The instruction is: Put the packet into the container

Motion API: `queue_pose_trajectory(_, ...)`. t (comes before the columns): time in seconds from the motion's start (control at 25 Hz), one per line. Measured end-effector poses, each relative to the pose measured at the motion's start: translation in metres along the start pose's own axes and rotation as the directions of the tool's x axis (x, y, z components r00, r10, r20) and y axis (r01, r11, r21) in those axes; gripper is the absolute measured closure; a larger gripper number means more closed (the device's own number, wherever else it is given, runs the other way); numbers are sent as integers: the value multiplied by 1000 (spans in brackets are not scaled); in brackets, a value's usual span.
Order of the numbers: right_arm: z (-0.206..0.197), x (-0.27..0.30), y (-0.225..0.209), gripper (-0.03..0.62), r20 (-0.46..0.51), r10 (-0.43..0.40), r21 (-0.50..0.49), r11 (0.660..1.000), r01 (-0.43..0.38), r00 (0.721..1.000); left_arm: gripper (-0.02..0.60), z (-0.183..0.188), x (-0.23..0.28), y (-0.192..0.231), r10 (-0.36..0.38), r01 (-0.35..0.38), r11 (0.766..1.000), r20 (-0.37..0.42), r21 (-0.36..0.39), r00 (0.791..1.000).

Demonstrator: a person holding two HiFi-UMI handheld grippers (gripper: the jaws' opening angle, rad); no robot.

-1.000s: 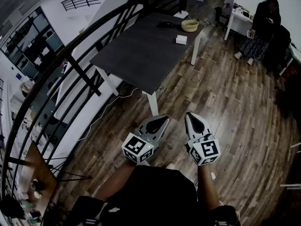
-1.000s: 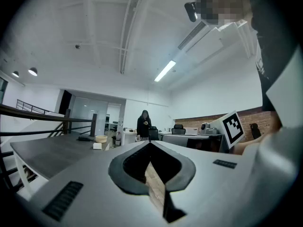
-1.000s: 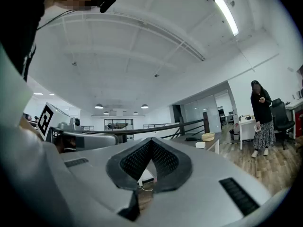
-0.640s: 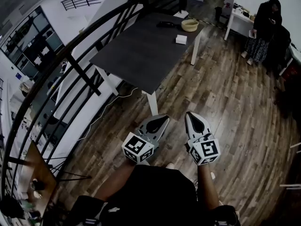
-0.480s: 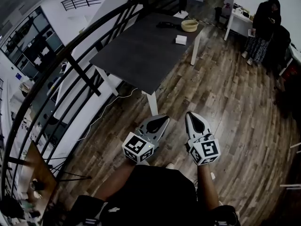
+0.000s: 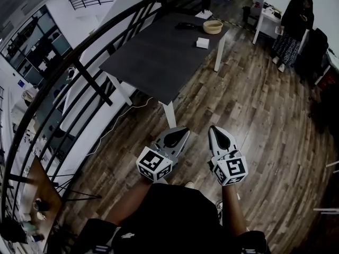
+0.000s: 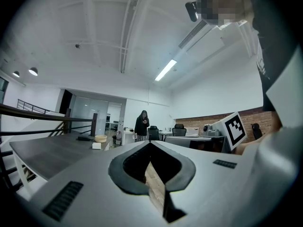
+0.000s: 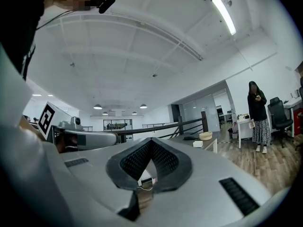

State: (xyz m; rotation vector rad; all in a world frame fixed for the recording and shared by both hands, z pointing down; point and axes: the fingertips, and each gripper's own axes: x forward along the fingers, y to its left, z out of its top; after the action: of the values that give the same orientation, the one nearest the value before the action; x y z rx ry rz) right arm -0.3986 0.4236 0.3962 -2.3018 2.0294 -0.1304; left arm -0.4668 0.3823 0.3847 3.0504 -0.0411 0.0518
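A white packet (image 6: 202, 43) lies near the far end of a dark grey table (image 6: 159, 57). Just beyond it stands a yellow bowl-shaped container (image 6: 213, 26). Both grippers are held level over the wooden floor, well short of the table, side by side. My left gripper (image 6: 183, 131) is shut with nothing in it, and so is my right gripper (image 6: 213, 129). In the left gripper view the container (image 7: 100, 138) and packet (image 7: 96, 145) appear small and far beyond the jaws (image 7: 150, 144). The right gripper view shows the container (image 8: 205, 135) and packet (image 8: 197, 144) far off too.
A black flat object (image 6: 185, 25) lies on the table beside the container. A black railing (image 6: 79, 67) runs along the table's left side. A person (image 6: 294, 23) stands at the back right next to a white desk (image 6: 267, 17). Wooden floor (image 6: 254, 105) lies between me and the table.
Both grippers stay where they were, shut. The person at the back right has shifted a little. The head view has moved slightly.
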Motion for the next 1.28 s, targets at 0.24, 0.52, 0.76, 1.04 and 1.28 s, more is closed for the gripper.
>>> queue_pose_trajectory(0.24, 0, 3, -15, 591, -13, -4, 8, 1000, 5, 1000, 577, -1, 14, 2, 0, 0, 1000, -17, -5, 1000)
queue_pose_trajectory(0.52, -9, 24, -37, 591, -32, -17, 24, 1000, 18, 999, 577, -9, 39, 21, -13, 13, 1000, -47, -8, 999)
queue_pose_trajectory(0.76, -7, 54, -70, 591, -26, -69, 27, 997, 70, 997, 577, -7, 79, 54, -37, 36, 999, -38, -13, 999)
queue_pose_trajectory(1.04, 5, 116, -116, 591, -31, -97, 20, 995, 98, 995, 577, 7, 135, 110, -57, 56, 998, -28, -7, 998)
queue_pose_trajectory(1.28, 13, 167, -146, 591, -37, -126, 21, 992, 127, 991, 577, 15, 174, 159, -78, 78, 997, -40, -21, 996)
